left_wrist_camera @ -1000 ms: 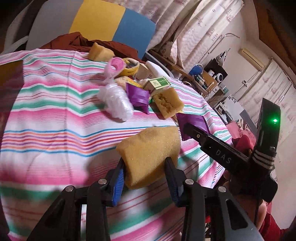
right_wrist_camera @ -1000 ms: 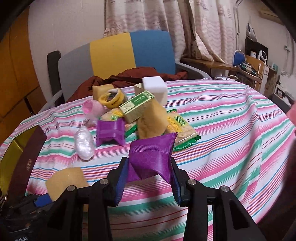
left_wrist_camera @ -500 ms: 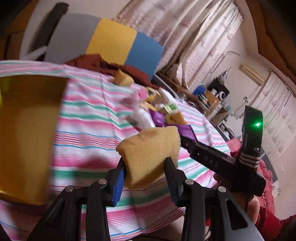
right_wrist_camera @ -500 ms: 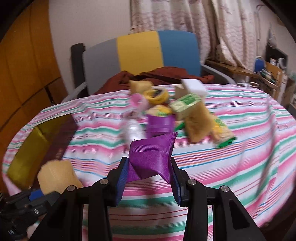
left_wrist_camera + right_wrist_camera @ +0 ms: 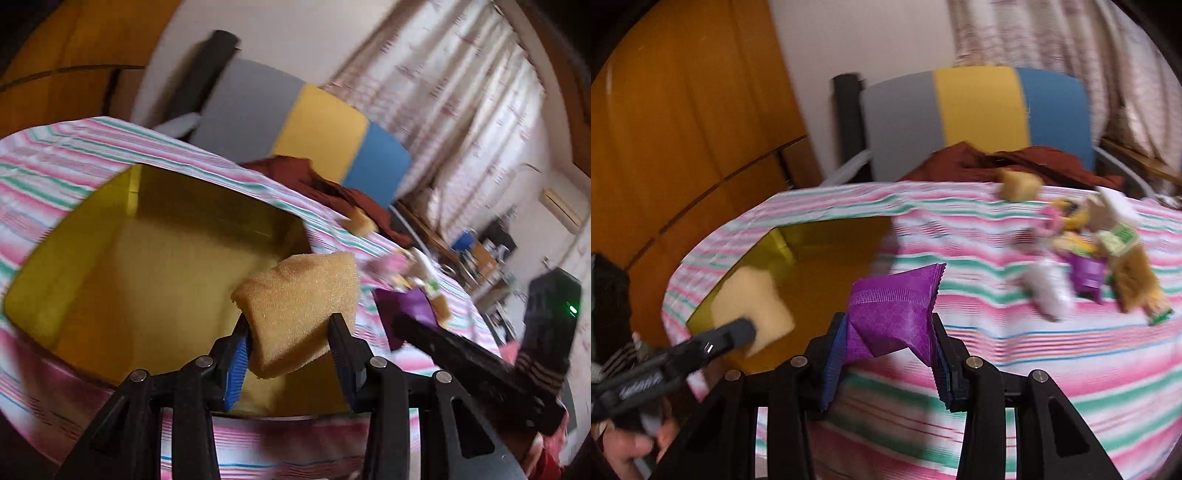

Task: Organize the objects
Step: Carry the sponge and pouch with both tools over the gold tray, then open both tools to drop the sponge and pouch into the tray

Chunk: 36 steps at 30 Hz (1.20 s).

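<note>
Behind the desk [image 5: 1052, 369] with its pink, green and white striped cloth there was a chair [image 5: 975, 110] with a grey, yellow and blue back, and a rust-brown garment [image 5: 1015, 162] was bunched up on its seat. Patterned curtains [image 5: 461, 110] hung along the wall behind it, wooden panelling [image 5: 683, 129] filled the left side, and there was an air conditioner [image 5: 561, 210] up on the far wall, all pretty blurry

- The left gripper [image 5: 290, 338] is clamping a yellow sponge [image 5: 299, 310] between its fingers, raised and tilted.
- The right gripper [image 5: 888, 354] is pinching a purple packet [image 5: 894, 317], held level just beside the left.
- A bare hand [image 5: 626, 448] is gripping the left gripper's handle.
</note>
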Each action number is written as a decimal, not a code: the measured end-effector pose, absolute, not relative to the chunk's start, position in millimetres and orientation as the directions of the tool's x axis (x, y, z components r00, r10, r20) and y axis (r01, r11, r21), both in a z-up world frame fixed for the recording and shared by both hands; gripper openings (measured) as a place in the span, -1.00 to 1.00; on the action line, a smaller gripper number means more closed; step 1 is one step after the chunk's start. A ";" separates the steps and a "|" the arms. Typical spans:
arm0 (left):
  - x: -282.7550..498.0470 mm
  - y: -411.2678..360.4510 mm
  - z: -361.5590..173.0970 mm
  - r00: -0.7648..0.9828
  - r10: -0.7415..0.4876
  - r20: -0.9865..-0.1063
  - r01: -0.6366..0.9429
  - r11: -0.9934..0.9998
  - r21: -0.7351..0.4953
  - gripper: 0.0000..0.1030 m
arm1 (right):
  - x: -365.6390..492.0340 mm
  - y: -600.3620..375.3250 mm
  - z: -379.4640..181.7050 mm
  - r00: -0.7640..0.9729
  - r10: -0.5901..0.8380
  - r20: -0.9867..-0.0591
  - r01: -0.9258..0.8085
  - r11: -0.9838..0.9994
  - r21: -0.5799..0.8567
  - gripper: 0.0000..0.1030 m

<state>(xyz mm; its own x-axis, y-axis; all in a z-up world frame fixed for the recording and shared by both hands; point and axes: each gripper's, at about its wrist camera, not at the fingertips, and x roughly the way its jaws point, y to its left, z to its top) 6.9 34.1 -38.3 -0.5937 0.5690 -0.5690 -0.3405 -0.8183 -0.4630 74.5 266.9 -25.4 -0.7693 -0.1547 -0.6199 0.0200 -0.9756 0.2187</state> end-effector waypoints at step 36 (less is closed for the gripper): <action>-7.3 6.6 -45.5 -0.668 0.361 -0.651 -0.133 -0.918 -0.373 0.33 | 55.5 234.1 -41.6 -0.750 -0.243 -0.615 0.052 -0.949 0.311 0.46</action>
<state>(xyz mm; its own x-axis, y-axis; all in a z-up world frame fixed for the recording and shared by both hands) -7.3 6.6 -45.5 -0.6680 0.3611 -0.6507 -0.1331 -0.9182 -0.3730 55.5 234.1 -41.6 -0.7502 -0.2425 -0.6151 0.0522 -0.9491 0.3105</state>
